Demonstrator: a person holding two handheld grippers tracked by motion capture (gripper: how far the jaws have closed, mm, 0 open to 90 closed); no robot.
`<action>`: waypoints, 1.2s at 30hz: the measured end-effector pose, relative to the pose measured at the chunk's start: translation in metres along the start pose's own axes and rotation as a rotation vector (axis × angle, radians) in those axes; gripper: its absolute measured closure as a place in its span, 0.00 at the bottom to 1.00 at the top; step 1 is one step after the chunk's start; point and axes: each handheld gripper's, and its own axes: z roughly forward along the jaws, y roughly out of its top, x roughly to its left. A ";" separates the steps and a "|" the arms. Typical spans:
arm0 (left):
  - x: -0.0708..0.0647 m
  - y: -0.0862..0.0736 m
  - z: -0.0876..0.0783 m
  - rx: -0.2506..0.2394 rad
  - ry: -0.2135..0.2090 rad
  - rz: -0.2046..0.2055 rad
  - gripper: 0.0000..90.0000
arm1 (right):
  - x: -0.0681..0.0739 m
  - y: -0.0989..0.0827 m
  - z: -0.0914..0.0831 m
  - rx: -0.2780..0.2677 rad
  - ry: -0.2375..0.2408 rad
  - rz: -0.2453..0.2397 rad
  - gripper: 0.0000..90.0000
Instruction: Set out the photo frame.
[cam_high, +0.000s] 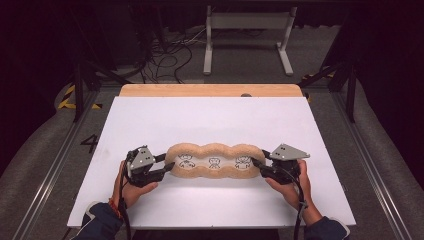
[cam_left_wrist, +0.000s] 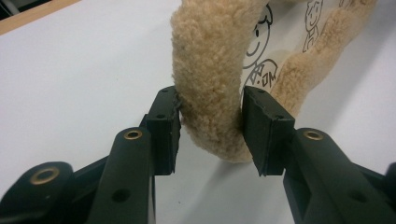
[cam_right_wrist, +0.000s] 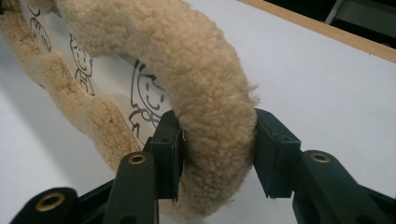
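A tan plush mat (cam_high: 215, 161) with three lobes and cartoon figures drawn on its white centre lies across the middle of the white board (cam_high: 210, 120). My left gripper (cam_high: 167, 165) is at the mat's left end. In the left gripper view its jaws press both sides of the fleece rim (cam_left_wrist: 210, 84), left gripper (cam_left_wrist: 210, 126). At the mat's right end is my right gripper (cam_high: 256, 165). Seen in the right gripper view, the right gripper (cam_right_wrist: 217, 144) squeezes the thick fleece rim (cam_right_wrist: 205, 93) from both sides. The mat looks stretched between the two.
The white board rests on a wooden table whose far edge (cam_high: 210, 90) shows beyond it. A white metal stand (cam_high: 247, 35) and loose cables (cam_high: 165, 60) sit on the floor behind. Bare board lies in front of and behind the mat.
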 end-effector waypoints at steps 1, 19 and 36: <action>0.000 0.000 -0.001 0.002 0.001 0.014 0.64 | 0.000 0.000 0.000 0.001 0.001 -0.002 0.62; -0.005 -0.007 -0.022 -0.016 0.052 0.092 0.47 | 0.000 -0.002 -0.012 0.021 -0.034 -0.051 0.41; 0.002 -0.027 -0.042 -0.005 0.098 0.078 0.21 | -0.001 -0.011 -0.021 0.008 -0.012 -0.057 0.14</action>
